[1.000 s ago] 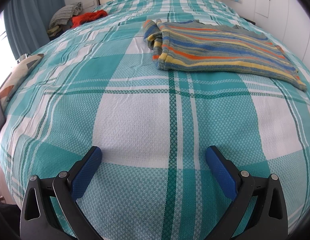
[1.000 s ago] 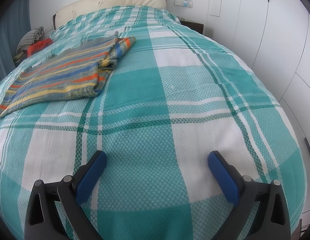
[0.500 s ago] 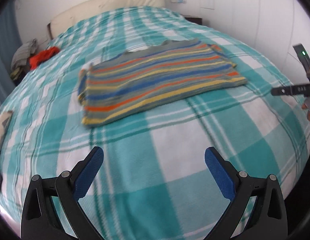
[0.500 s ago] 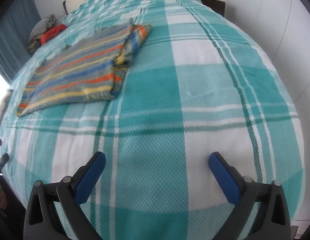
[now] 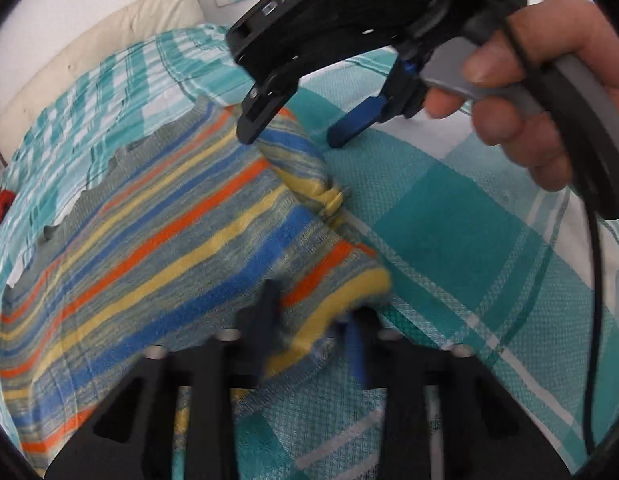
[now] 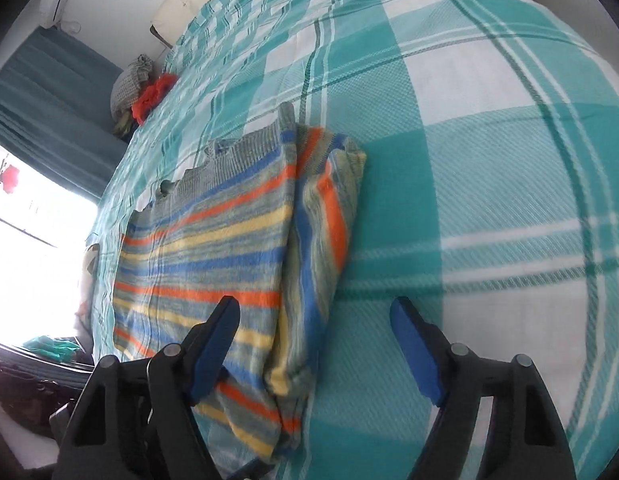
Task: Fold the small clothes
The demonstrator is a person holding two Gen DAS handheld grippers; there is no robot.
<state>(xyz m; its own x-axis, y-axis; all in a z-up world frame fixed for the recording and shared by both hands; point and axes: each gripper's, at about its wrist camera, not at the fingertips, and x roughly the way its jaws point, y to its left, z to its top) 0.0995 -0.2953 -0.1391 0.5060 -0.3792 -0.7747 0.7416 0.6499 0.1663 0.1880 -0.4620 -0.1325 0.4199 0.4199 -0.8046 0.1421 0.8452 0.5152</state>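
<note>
The striped sweater (image 5: 157,240) lies flat on the plaid bedspread (image 5: 461,240), its near right side already doubled into a thick folded band (image 6: 321,240) that runs from the near corner towards the far one. The left gripper (image 5: 309,332) has just closed its jaws hard on the near corner of that band; the yellow and orange hem bunches up between the blue pads, though that part of the picture is blurred, so how many layers are caught is hard to say. The right gripper (image 6: 313,344) hovers over the band further along, its jaws still fairly wide but just now closing, with the folded edge lying between the pads and not yet pinched. In the left wrist view it is seen from the side, a hand (image 5: 541,92) squeezing its grey trigger.

To do this step well, I would let the right jaws finish closing on every layer of the band, not on the top one alone, before either hand lifts. Both corners should then rise together and travel left at the same pace, so the stripes stay parallel and the new fold lands square. A lag on one side will likely drag the sweater askew. Beyond it, at the far left, a red cloth (image 6: 153,94) and other garments wait in a heap.
</note>
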